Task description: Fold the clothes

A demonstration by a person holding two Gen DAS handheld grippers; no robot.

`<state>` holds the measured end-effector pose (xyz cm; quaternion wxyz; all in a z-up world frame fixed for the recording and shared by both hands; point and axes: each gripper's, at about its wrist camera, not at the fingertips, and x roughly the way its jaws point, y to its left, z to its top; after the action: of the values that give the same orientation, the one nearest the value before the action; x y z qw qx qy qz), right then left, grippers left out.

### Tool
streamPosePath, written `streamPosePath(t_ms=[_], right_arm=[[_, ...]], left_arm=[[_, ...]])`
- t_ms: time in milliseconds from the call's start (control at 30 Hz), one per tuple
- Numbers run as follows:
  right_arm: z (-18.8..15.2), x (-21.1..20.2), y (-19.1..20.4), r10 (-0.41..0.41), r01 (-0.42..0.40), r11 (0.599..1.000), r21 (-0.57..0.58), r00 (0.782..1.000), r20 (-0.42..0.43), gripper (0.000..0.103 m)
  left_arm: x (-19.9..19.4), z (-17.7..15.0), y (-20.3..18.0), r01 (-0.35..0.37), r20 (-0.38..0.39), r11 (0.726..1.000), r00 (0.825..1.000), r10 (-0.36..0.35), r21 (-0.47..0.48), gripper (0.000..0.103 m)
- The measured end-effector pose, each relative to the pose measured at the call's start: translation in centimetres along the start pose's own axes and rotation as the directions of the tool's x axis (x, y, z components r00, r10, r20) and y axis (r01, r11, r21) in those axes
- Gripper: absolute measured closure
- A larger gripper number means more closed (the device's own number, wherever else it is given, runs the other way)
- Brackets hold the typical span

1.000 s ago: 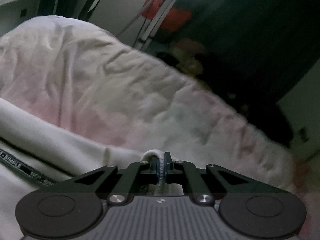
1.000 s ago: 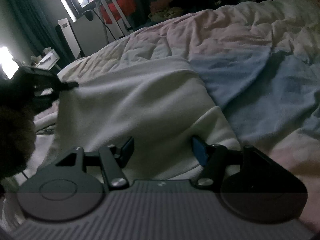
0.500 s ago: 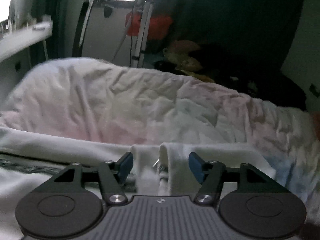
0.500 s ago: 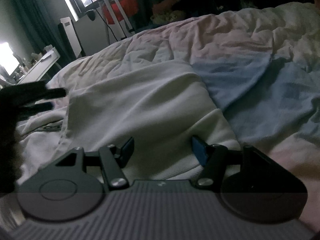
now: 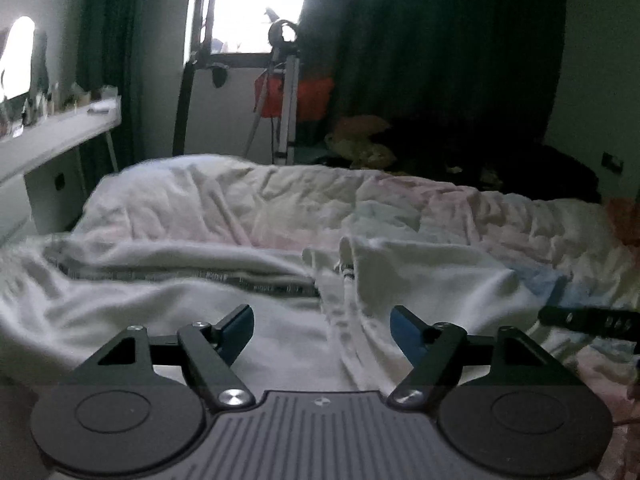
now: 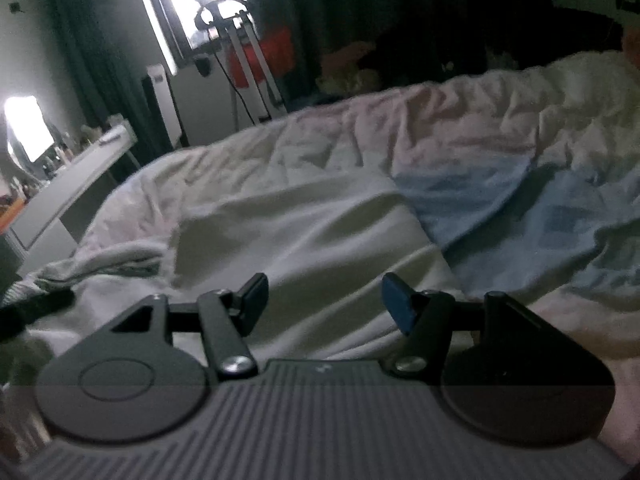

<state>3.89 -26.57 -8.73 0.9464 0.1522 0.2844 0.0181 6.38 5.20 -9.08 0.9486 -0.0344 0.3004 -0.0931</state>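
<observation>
White clothing (image 5: pixel 420 280) lies spread and rumpled on a bed quilt (image 5: pixel 280 196), with a dark printed band (image 5: pixel 256 282) running across it and a blue patch of the quilt (image 6: pixel 520 208) just beside its edge. Both the left gripper (image 5: pixel 322 330) and the right gripper (image 6: pixel 324 294) hang over the fabric with jaws spread wide, gripping nothing. Beyond the bed stand a white desk (image 5: pixel 52 136), a tripod (image 5: pixel 280 92) and dark curtains (image 5: pixel 432 52).

White garment (image 5: pixel 420 280): soft matt cloth, creased. Bed quilt (image 5: pixel 280 200): matt wrinkled fabric, pink/blue patches. Left claw (image 5: pixel 322 326) & right claw (image 6: pixel 324 298): matt black plastic arms, blue pads (image 5: pixel 404 330), shiny metal screws, ribbed grey housing.
</observation>
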Motion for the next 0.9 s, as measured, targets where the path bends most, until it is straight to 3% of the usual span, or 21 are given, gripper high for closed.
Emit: streamPosePath(t_ms=[133,400,533,600,700,767,833,900], right_arm=[[0.1,-0.8,0.9,-0.011,0.012,1.000,-0.016,0.999,0.048,0.038],[0.0,0.2,1.3,-0.020,0.021,0.999,-0.028,0.999,0.037,0.038],[-0.1,0.4,1.4,-0.018,0.018,0.999,-0.028,1.000,0.021,0.038],[-0.2,0.5,1.4,-0.015,0.015,1.000,-0.023,1.000,0.012,0.038],[-0.2,0.6,1.3,-0.011,0.011,1.000,-0.012,1.000,0.002,0.038],[-0.2,0.7,1.1,-0.009,0.009,1.000,-0.001,1.000,-0.007,0.038],[-0.1,0.9,1.0,0.002,-0.002,1.000,0.016,1.000,-0.018,0.038],[-0.2,1.0,1.0,0.006,-0.006,1.000,0.022,1.000,-0.028,0.038]], left_arm=[[-0.4,-1.1,1.0,-0.002,-0.019,0.999,1.000,0.001,-0.039,0.026],[-1.2,-3.2,2.9,-0.008,-0.062,0.993,0.998,0.000,-0.119,0.023],[-0.8,-3.6,4.1,-0.016,-0.138,0.978,0.990,-0.013,-0.208,0.022],[-1.3,-3.7,5.3,-0.020,-0.188,0.956,0.981,-0.037,-0.293,0.021],[-2.3,-4.1,7.6,-0.006,-0.216,0.907,0.972,-0.094,-0.421,0.015],[-2.1,-4.3,9.7,-0.042,-0.254,0.851,0.961,-0.109,-0.524,0.014],[-1.6,-4.5,12.1,-0.093,-0.296,0.773,0.947,-0.126,-0.628,0.014],[-0.8,-4.9,14.7,-0.136,-0.311,0.657,0.937,-0.157,-0.742,0.014]])
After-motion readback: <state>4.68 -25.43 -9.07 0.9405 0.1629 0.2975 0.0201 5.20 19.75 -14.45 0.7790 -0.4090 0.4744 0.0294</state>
